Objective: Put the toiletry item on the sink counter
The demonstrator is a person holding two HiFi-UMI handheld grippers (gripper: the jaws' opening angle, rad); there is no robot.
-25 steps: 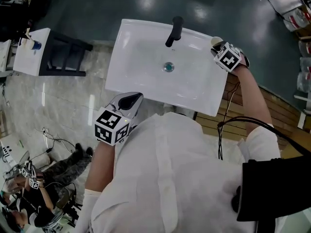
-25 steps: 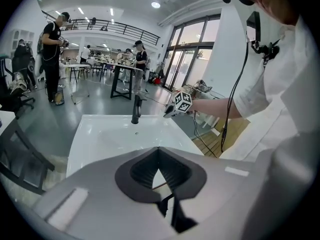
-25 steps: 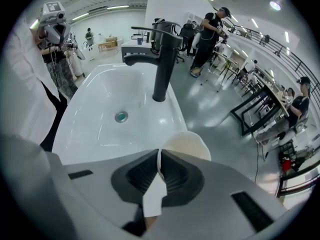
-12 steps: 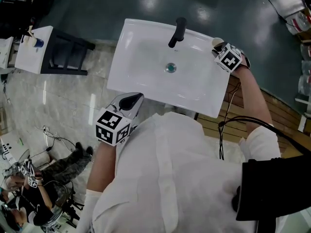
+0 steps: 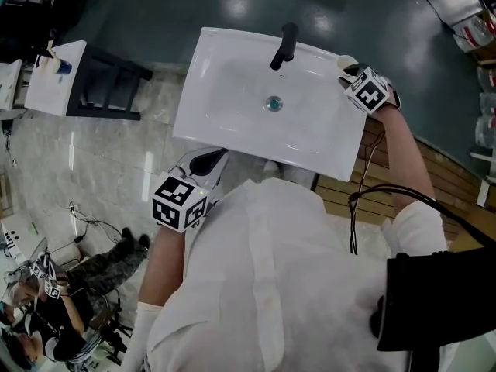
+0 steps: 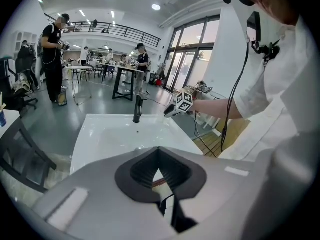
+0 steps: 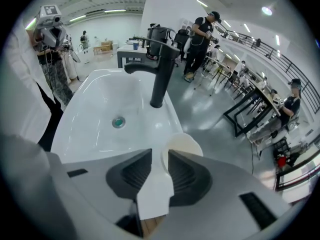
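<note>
A white sink with a black faucet lies below me. My right gripper is over the sink's back right corner, shut on a cream toiletry item. In the right gripper view the toiletry item shows a round cream end past the jaws and a flat white end between them, right of the faucet. The left gripper hangs at the sink's front left edge, jaws shut with nothing in them. From the left gripper view, the right gripper is seen by the rim.
A small white table on a black frame stands to the left. Seated people and cables are on the floor at lower left. A wooden platform and a black cable lie right of the sink. Shelves line the far right.
Almost nothing: the head view has shifted a little, and both grippers keep their places and their grip.
</note>
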